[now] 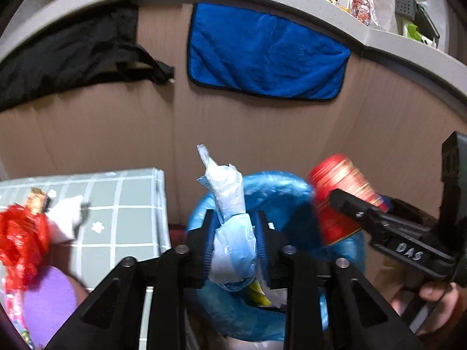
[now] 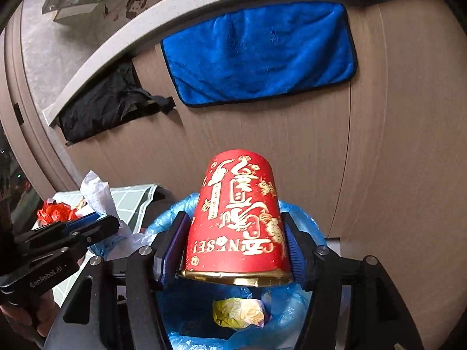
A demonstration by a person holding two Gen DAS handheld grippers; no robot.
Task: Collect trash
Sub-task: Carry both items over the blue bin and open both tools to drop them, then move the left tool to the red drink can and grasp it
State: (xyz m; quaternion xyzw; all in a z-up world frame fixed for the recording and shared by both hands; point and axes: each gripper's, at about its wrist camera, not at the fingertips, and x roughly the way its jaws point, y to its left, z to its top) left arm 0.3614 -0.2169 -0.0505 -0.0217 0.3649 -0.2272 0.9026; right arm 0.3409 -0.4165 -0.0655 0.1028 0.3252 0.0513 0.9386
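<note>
Left claw (image 1: 233, 233) around crumpled wrapper (image 1: 230, 218), right claw (image 2: 235, 248) around red cup (image 2: 238, 213), above blue-lined bin (image 2: 292, 300).

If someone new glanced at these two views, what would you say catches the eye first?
Probably the red paper cup with gold lettering, upside down between the right tool's pads, over the bin lined with a blue bag. Next, the crumpled pale plastic wad between the left tool's pads above the same bin. Behind both, a bright blue towel hangs on the brown cabinet front.
</note>
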